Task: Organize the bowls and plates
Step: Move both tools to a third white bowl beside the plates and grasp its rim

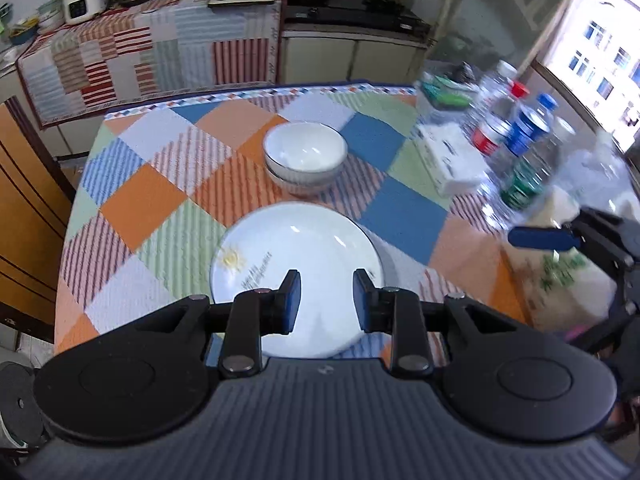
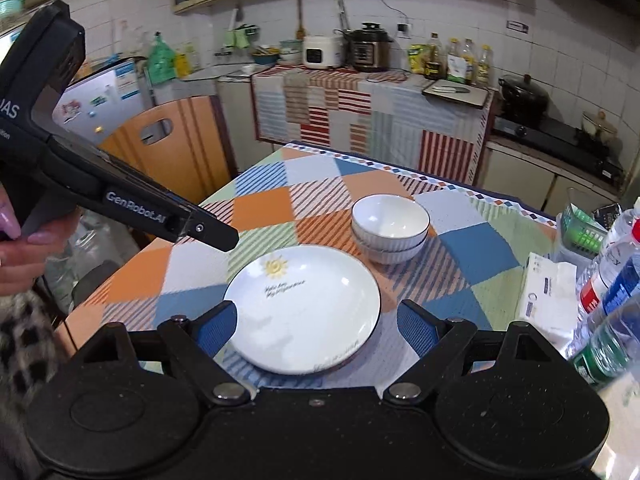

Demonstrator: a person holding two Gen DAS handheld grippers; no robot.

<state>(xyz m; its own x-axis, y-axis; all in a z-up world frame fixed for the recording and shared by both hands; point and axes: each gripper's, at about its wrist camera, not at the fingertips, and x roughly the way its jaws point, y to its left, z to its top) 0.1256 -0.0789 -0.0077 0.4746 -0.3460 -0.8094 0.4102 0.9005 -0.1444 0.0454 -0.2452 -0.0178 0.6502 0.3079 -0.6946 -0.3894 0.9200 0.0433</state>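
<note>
1. L gripper: my L cam shows it above the near part of the plate. Jaws parted to a moderate gap, nothing between the pads. Can't tell if they touch the plate.
2. R gripper: jaws spread wide, one blue pad either side of the plate, holding nothing. Looks above it; contact unclear.
3. Plate: white w/ dark rim, sun print + script, lying flat on the checked tablecloth at the near side of the table. R cam seems to show a 2nd rim under its near edge, can't confirm.
4. Bowls: two white ones nested, upright, just beyond the plate, not touching it.
5. R cam also catches the L gripper body at frame left, held in a hand.
6. Table's R edge: tissue pack, water bottles, green basket, all apart from the dishes. L cam blurred there.
</note>
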